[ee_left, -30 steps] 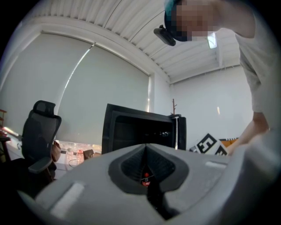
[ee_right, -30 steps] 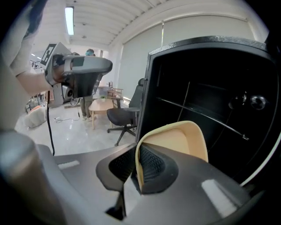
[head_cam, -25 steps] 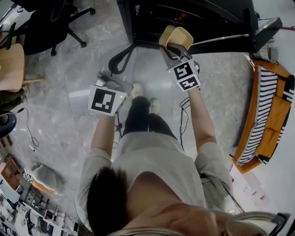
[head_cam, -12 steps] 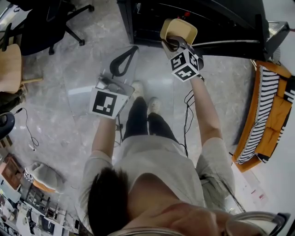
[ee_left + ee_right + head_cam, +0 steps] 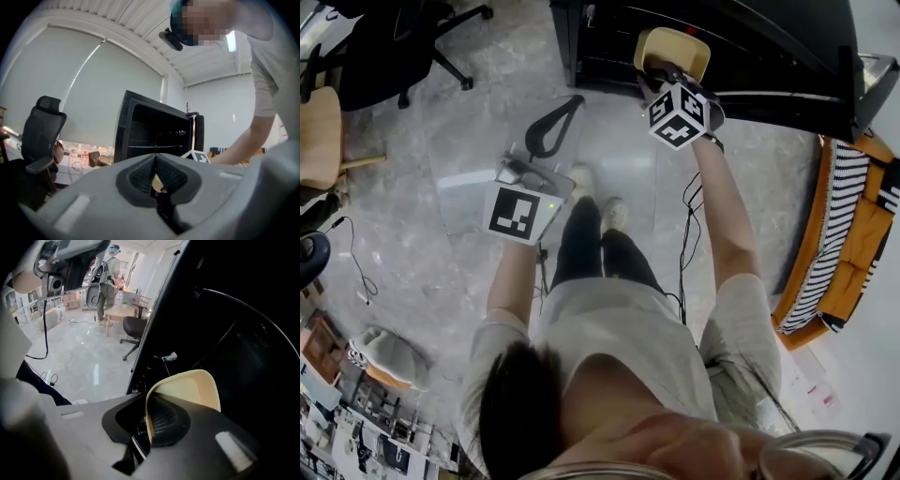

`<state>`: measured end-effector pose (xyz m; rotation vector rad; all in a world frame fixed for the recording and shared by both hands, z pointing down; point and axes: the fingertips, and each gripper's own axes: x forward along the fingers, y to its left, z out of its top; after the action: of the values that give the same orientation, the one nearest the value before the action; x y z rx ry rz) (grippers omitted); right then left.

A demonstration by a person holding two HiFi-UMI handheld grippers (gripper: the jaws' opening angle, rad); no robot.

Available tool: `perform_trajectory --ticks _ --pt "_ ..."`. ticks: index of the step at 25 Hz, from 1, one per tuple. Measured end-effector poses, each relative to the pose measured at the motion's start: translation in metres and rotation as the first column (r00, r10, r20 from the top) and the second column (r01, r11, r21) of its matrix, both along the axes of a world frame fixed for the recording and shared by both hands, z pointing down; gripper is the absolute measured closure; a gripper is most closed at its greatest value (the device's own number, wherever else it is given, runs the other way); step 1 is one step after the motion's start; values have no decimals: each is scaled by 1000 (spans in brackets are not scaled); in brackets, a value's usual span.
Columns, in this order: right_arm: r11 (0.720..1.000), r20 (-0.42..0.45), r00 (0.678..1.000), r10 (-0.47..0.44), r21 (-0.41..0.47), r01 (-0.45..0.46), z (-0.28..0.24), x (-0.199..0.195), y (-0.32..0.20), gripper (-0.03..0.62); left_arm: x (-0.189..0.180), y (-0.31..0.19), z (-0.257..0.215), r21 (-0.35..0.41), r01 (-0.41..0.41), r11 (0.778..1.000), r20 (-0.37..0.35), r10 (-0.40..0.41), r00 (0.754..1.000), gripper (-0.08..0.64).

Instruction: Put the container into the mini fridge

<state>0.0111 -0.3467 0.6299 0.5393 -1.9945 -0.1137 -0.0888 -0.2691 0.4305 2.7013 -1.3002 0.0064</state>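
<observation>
**A:** How many containers are showing?

**B:** One. The tan container (image 5: 673, 52) is hanging at the open front of the one black fridge (image 5: 769, 56), against its dark inside. I cannot tell whether it is touching a shelf.

**A:** What is holding it?

**B:** The right gripper (image 5: 656, 80). Its two jaws are pinching the container's near wall, one pad inside and one outside.

**A:** And the other gripper?

**B:** The left gripper (image 5: 521, 171) is hovering lower, over the floor and well apart from the fridge. Its jaws are pressing together with nothing between them.

**A:** Any chairs?

**B:** Two are standing at the left: a black office chair (image 5: 403, 47) and a wooden chair (image 5: 319, 141).
</observation>
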Motion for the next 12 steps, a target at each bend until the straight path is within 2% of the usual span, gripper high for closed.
perform_trajectory --ticks 12 --pt "997 -139 988 -67 20 70 16 5 -27 581 -9 -11 12 -20 -1 1000 -9 0 1000 558"
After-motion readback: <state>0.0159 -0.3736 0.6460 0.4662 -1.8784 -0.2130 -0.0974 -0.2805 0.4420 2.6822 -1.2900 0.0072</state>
